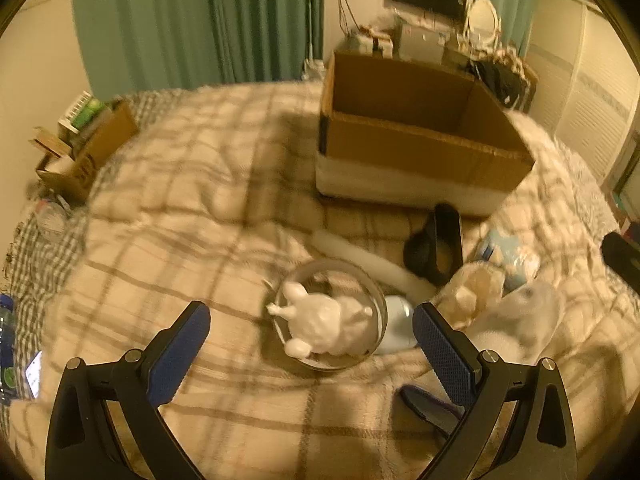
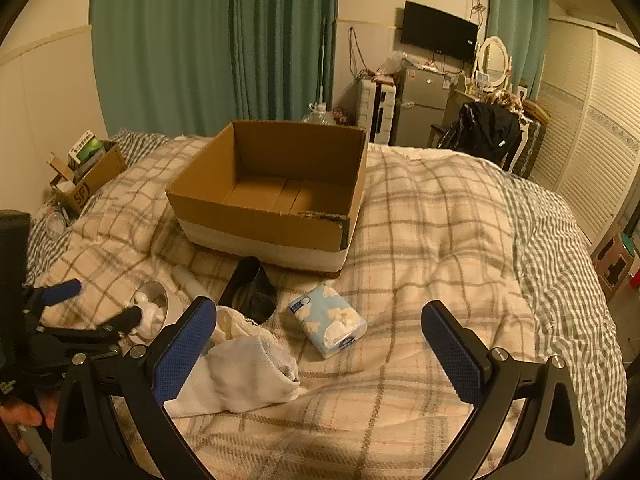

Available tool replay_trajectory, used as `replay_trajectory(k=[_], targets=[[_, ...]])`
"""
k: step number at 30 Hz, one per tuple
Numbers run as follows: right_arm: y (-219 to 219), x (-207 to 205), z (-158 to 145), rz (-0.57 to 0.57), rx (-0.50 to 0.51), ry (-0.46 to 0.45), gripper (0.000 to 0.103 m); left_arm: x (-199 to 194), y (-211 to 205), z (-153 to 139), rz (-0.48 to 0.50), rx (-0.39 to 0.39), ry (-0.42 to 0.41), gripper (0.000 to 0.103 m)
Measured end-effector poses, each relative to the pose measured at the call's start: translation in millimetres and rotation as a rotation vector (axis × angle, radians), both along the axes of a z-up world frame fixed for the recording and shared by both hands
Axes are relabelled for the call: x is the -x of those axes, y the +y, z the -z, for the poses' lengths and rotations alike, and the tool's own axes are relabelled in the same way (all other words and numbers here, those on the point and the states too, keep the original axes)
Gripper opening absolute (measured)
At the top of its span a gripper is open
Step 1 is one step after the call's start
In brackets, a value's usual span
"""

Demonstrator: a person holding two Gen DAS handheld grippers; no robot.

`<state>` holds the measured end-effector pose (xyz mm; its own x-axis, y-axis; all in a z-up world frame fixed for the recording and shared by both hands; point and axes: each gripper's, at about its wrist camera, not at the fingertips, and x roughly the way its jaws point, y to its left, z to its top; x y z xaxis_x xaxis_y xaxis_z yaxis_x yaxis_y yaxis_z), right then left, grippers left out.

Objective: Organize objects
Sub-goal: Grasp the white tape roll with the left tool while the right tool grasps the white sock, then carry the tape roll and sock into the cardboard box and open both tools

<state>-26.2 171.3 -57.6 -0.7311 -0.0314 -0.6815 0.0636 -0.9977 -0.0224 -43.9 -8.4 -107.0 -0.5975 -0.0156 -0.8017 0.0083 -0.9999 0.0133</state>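
Note:
An open cardboard box (image 1: pixel 420 148) (image 2: pixel 276 196) stands empty on the plaid bed. In the left wrist view, my left gripper (image 1: pixel 312 330) is open, with a white rabbit figure (image 1: pixel 324 322) inside a clear round dome (image 1: pixel 372 300) between its fingers. A black case (image 1: pixel 436 246) (image 2: pixel 250 290), a blue tissue pack (image 1: pixel 506 250) (image 2: pixel 328 320) and a white cloth (image 1: pixel 516 320) (image 2: pixel 244 372) lie near it. My right gripper (image 2: pixel 320 344) is open and empty above the blanket, with the tissue pack between its fingers. The left gripper also shows in the right wrist view (image 2: pixel 100 306).
A small cardboard box (image 1: pixel 86 148) (image 2: pixel 90 178) of items sits at the bed's left edge. A phone (image 1: pixel 34 372) and a bottle (image 1: pixel 6 344) lie at the near left. A dark purple object (image 1: pixel 430 406) lies by my left gripper. Chair and fridge stand beyond the bed.

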Motion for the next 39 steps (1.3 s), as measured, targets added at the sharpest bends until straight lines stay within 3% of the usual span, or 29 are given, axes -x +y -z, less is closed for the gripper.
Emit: replay_trajectory(k=[7, 9, 11, 12, 16, 20, 24, 27, 29, 31, 35, 39], targets=[[-8.6, 7.8, 10.5, -0.022, -0.023, -0.051, 0.103, 23.7, 6.6, 41.2, 0.022, -0.007, -0.154, 0.102], [-12.0, 10.7, 14.1, -0.036, -0.028, -0.068, 0.103, 31.1, 3.1, 48.5, 0.013, -0.032, -0.188, 0.096], [-14.4, 12.4, 16.9, -0.048, -0.029, -0.081, 0.103, 36.5, -1.5, 54.8, 0.013, -0.084, -0.214, 0.082], [-15.7, 13.5, 18.8, -0.056, -0.028, -0.091, 0.103, 37.4, -4.2, 57.0, 0.017, -0.115, -0.224, 0.082], [-19.6, 18.5, 31.1, -0.098, 0.005, -0.169, 0.103, 28.3, -8.7, 47.7, 0.019, -0.14, -0.187, 0.082], [-24.8, 18.8, 41.3, -0.128, 0.015, -0.228, 0.102, 11.2, -9.5, 28.1, 0.021, -0.118, -0.119, 0.082], [-35.8, 20.9, 57.3, -0.178, 0.012, -0.312, 0.091, -3.9, -15.2, 13.4, 0.012, -0.102, -0.071, 0.082], [-43.9, 22.8, 66.9, -0.217, 0.008, -0.365, 0.074, -9.9, -21.8, 3.2, 0.009, -0.101, -0.046, 0.082], [-46.5, 21.9, 68.5, -0.226, 0.005, -0.369, 0.07, -15.4, -20.3, -6.5, 0.007, -0.097, -0.03, 0.082], [-44.8, 19.1, 66.4, -0.219, 0.004, -0.358, 0.055, -23.1, -22.1, -14.0, 0.003, -0.091, -0.017, 0.082], [-40.8, 12.6, 57.4, -0.2, 0.004, -0.32, 0.046, -36.8, -28.7, -25.2, -0.007, -0.088, 0.004, 0.082], [-43.6, -0.2, 35.4, -0.162, -0.067, -0.213, 0.04, -51.7, -33.6, -35.1, -0.013, -0.073, 0.027, 0.082]])
